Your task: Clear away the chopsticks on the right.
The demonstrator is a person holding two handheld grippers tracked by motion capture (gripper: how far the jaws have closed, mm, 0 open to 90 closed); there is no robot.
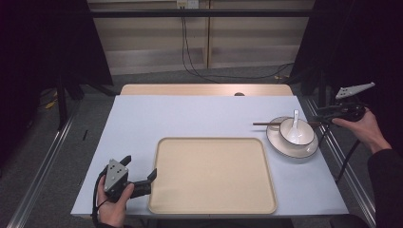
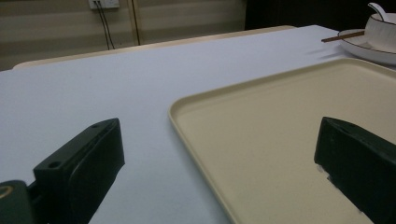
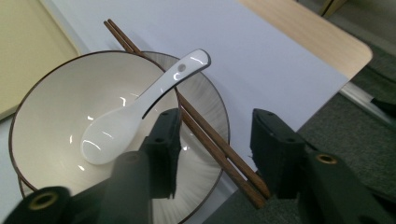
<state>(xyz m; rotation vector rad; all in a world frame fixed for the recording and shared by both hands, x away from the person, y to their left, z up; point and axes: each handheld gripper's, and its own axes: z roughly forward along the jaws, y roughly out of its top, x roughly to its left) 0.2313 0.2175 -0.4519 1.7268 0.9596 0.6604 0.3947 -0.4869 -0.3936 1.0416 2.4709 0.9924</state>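
Barely begun, by the look of it: beige rectangular plastic tray (image 1: 212, 175) at lower centre lies bare, while white ceramic bowl (image 1: 298, 131) with white ceramic spoon (image 1: 294, 124) sits on its white dark-rimmed plate (image 1: 291, 146) at centre right. Right tongs (image 3: 215, 140) half apart, straddling the brown wooden chopsticks (image 3: 205, 133) without clamping. Left tongs (image 2: 219, 163) wide apart astride the tray's rim, a straddle hard to read from above.
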